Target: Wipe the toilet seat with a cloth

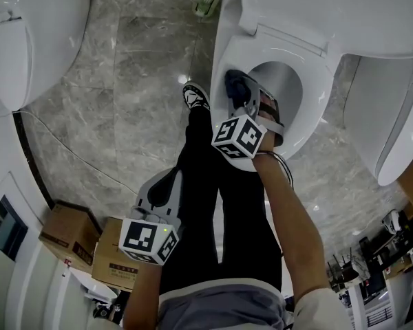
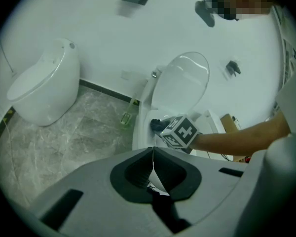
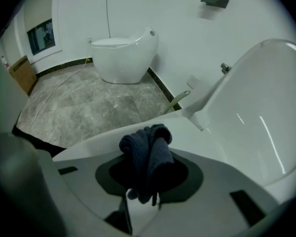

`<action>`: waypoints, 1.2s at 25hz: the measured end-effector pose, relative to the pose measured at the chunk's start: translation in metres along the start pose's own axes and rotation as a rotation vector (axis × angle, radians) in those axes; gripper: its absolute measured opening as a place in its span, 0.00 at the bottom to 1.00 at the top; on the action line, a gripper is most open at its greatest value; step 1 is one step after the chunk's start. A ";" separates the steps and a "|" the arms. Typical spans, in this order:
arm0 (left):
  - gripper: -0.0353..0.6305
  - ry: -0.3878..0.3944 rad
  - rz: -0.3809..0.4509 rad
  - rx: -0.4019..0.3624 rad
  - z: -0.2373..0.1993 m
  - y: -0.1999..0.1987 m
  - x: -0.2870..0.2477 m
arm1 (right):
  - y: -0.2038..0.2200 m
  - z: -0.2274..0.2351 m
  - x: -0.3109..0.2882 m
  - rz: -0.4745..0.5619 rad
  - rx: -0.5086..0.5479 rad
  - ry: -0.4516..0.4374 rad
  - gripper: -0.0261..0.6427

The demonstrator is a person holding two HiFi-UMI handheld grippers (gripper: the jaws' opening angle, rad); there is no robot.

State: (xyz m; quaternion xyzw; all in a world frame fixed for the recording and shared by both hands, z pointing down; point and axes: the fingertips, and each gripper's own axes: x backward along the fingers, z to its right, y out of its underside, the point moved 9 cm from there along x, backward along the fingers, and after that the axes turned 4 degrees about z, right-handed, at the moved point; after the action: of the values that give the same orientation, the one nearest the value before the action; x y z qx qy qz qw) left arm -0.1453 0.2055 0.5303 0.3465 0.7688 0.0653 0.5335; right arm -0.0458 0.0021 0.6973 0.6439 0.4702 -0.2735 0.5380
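While the right gripper (image 1: 246, 100) reaches down to the toilet seat (image 1: 315, 98), its jaws are clenched on a dark blue cloth (image 3: 148, 154). The right gripper view shows the cloth bunched between them, with a rounded wad sticking out past the tips. In the head view that wad lies on the seat's ring along its left edge, between the hinge and the front, and looks to be touching the white surface. The lid (image 2: 180, 85) stands raised behind it, so the whole ring is open to reach.

The left gripper (image 2: 153, 163) hangs back beside the person's leg, well apart from the toilet. Its jaws are pressed together with nothing between them, and it takes no part in the work.

My reading is that the wiping step itself is in hand, with the cloth on one side of the ring. How much of the seat is already wiped I cannot tell, since the white surface shows no mark either way.

The next move, as I judge it, calls for dragging the wad along the ring's curve, toward the front edge or back toward the hinge. The pressure should stay even and the grip firm, so the cloth does not slide out of the jaws or drop into the bowl. The wrist will likely need to turn with the curve so that cloth, not a hard jaw tip, meets the seat.
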 end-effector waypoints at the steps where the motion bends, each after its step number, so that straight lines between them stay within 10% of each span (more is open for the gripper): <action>1: 0.07 0.007 0.008 0.034 -0.002 0.000 0.001 | 0.000 -0.003 0.001 0.003 0.022 -0.008 0.20; 16: 0.07 -0.020 0.029 0.189 -0.015 0.011 0.006 | 0.018 -0.048 0.025 0.052 0.256 -0.101 0.20; 30: 0.07 -0.012 0.014 0.176 0.009 0.022 -0.003 | 0.040 -0.080 0.045 0.081 0.431 -0.166 0.20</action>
State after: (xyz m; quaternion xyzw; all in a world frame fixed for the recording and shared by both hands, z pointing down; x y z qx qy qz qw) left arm -0.1273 0.2180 0.5390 0.3978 0.7660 -0.0006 0.5050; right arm -0.0036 0.0928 0.6980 0.7374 0.3289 -0.3980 0.4356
